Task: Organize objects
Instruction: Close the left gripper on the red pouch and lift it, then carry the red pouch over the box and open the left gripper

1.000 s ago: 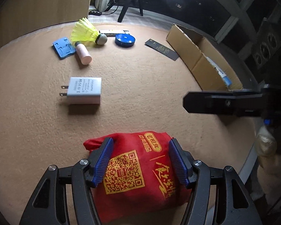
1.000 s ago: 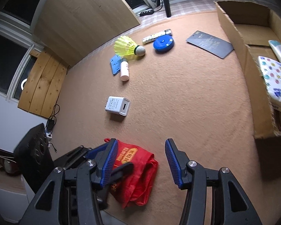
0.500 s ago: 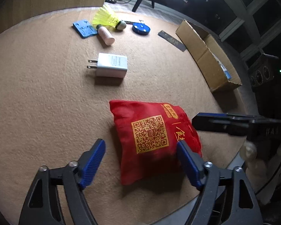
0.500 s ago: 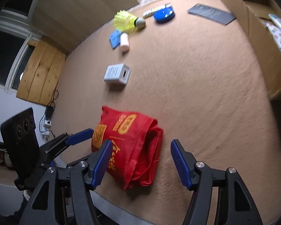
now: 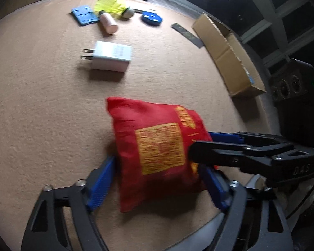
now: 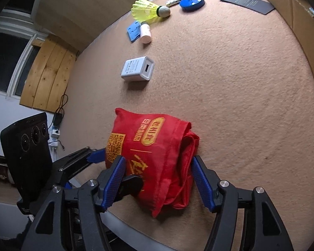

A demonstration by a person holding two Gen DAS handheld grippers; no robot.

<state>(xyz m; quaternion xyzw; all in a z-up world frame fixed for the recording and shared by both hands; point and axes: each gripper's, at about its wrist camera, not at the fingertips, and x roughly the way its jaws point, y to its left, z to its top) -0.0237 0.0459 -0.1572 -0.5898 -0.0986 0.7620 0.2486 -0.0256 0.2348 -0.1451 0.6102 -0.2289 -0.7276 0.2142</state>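
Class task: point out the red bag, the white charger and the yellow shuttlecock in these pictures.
red bag point(image 6: 155, 146), right wrist view, on its printed front panel.
white charger point(image 6: 137, 71), right wrist view, on its top face.
yellow shuttlecock point(image 6: 145, 10), right wrist view, on its feather skirt.

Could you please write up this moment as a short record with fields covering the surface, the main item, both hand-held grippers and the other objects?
surface: tan carpeted table
main item: red fabric bag near the table's front edge
left hand-held gripper: jaws closing, bag between them
right hand-held gripper: jaws astride the bag's folded end
container: cardboard box at the right edge
other objects: white charger, yellow shuttlecock, pink tube, blue round case, dark card
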